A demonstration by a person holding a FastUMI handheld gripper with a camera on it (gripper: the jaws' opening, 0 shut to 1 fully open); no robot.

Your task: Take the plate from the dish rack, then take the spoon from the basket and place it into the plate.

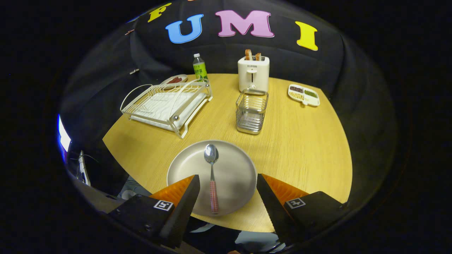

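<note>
Gripper view.
- Jaws (227,192): spread wide, holding nothing; black fingers (185,204) with orange backing, raised above the near side of the plate.
- Spoon (212,176): lies in the plate, between the two fingers and nearer the left one, touching neither. Bowl points away from the jaws, handle toward them. Polished metal bowl and neck; handle in a red-and-white checked pattern, its end near the plate's near rim.
- Plate (233,169): round, pale grey, matte, shallow; flat on the tabletop (303,148), partly covered by both fingertips.
- Basket (251,112): metal wire, upright, beyond the plate.
- Dish rack (167,106): white wire on a tray, beyond the plate and left of the basket.
- Toaster (253,73): white, two slices standing in it, behind the basket.
- Bottle (200,67): green label, behind the rack.
- Divided dish (303,95): right of the toaster.
</note>
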